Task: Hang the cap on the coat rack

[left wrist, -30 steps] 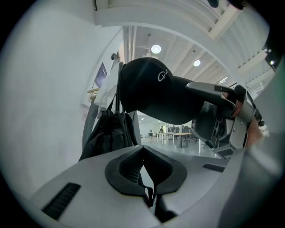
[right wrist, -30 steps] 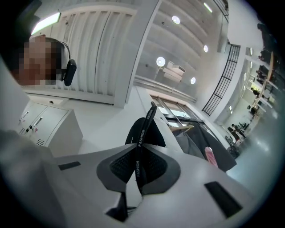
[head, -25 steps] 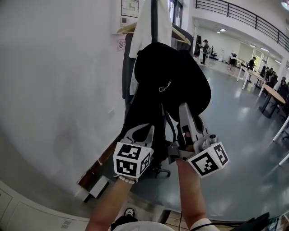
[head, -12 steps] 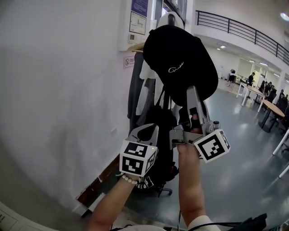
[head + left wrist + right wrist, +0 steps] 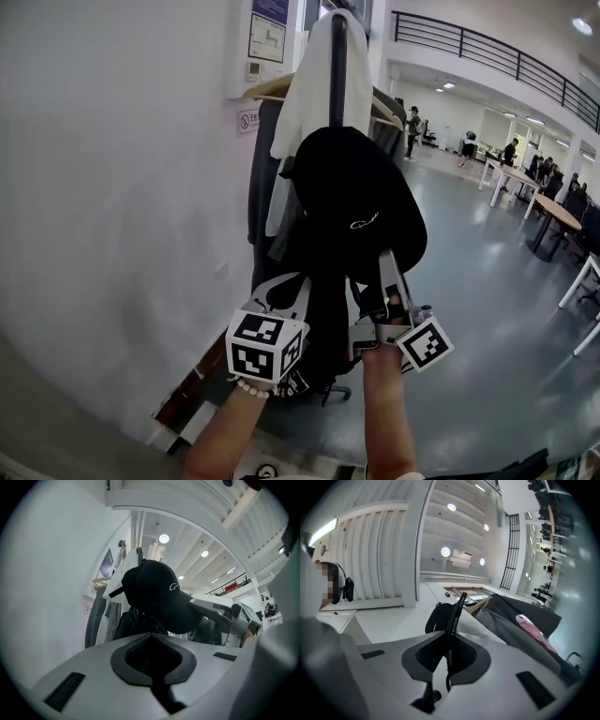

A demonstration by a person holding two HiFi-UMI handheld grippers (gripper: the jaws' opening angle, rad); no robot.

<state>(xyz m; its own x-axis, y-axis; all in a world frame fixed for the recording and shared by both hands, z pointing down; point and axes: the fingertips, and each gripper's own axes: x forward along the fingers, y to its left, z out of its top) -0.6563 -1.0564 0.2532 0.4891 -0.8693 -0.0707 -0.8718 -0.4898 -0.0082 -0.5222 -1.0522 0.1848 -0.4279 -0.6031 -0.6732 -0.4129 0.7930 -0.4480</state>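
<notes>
The black cap [image 5: 356,202] with a small white logo hangs in front of the coat rack pole [image 5: 337,66], crown toward me. My right gripper [image 5: 386,286] is under it, shut on the cap's lower edge. In the right gripper view a thin black band printed FASHION [image 5: 452,620] runs up from between the shut jaws of the right gripper [image 5: 447,660]. My left gripper [image 5: 281,292] is lower left of the cap, shut and holding nothing. In the left gripper view the cap [image 5: 154,597] shows beyond the closed left gripper [image 5: 152,660].
The rack carries a white garment [image 5: 314,75] on a wooden hanger [image 5: 267,86] and dark coats [image 5: 309,309] below. A white wall [image 5: 112,187] stands close on the left. Tables [image 5: 553,211] and people are far off at the right on a grey floor.
The cap and my right gripper rose toward the rack's top half a second ago and now sit lower, in front of the pole. The left gripper stays low beside them.
</notes>
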